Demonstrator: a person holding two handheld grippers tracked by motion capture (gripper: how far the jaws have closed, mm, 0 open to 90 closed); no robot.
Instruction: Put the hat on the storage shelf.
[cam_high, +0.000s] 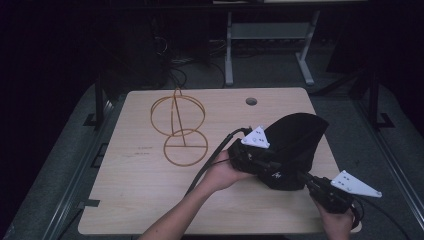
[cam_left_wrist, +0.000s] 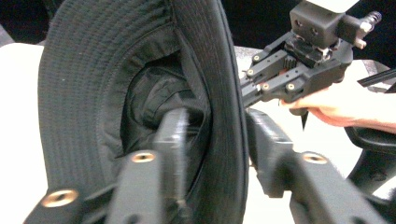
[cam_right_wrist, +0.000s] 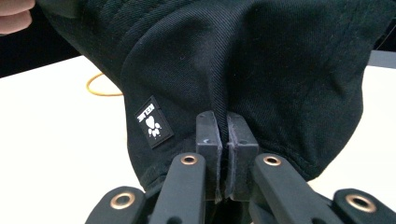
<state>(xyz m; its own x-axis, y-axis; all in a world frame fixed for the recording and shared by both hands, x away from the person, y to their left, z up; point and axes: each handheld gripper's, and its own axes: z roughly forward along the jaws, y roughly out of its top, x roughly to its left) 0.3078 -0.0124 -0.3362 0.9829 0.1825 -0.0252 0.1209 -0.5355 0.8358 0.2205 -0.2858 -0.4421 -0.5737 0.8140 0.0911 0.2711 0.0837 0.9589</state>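
Right gripper view has the right gripper (cam_right_wrist: 226, 144) with its jaws pressed together on a fold of the black cotton bucket hat (cam_right_wrist: 261, 70), pinching the crown's edge just beside the small white-printed label (cam_right_wrist: 152, 122), apparently to anchor the fabric. In the left gripper view the left gripper (cam_left_wrist: 215, 135) has its jaws apart, astride the stitched brim (cam_left_wrist: 224, 93): one jaw inside the hollow, the other outside, not visibly pressing. That looks meant to spread the hat open, perhaps for the gold wire stand (cam_high: 179, 127), which stands well beyond both jaws on the pale wooden table (cam_high: 130, 190).
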